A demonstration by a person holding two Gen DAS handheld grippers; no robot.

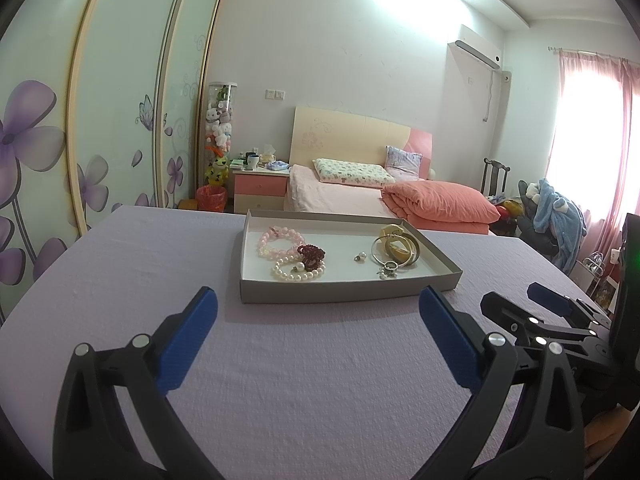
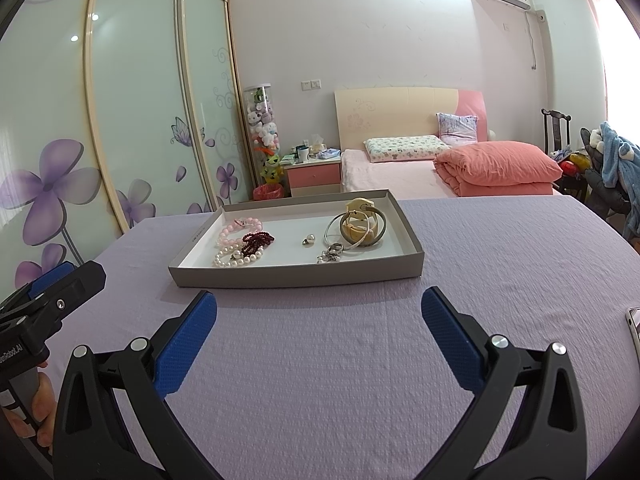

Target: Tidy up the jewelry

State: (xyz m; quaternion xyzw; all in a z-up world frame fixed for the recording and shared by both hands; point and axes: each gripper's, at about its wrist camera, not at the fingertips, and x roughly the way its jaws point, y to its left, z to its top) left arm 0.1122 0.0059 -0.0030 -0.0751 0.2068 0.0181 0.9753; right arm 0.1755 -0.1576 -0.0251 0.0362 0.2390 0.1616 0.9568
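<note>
On the lilac-covered worktop (image 2: 320, 360), the jewelry lay gathered in a shallow grey tray (image 2: 296, 270), beaded bracelets (image 2: 240, 246) left, bangles (image 2: 360, 226) and perhaps rings right, while both the left gripper (image 1: 318, 320) and the right gripper (image 2: 318, 320) hung released short of it, fitting either sorting ahead or sorting done.

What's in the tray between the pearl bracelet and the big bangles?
A single small pearl bead lies between the pearl bracelet and the bangles in the tray; the right wrist view shows it.

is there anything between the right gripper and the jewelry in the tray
Only the tray's own near wall. The right gripper is open over bare lavender tablecloth, and nothing lies on the cloth ahead of it. To reach the pearl bracelet or the bangles, it likely must lift over that low wall.
</note>
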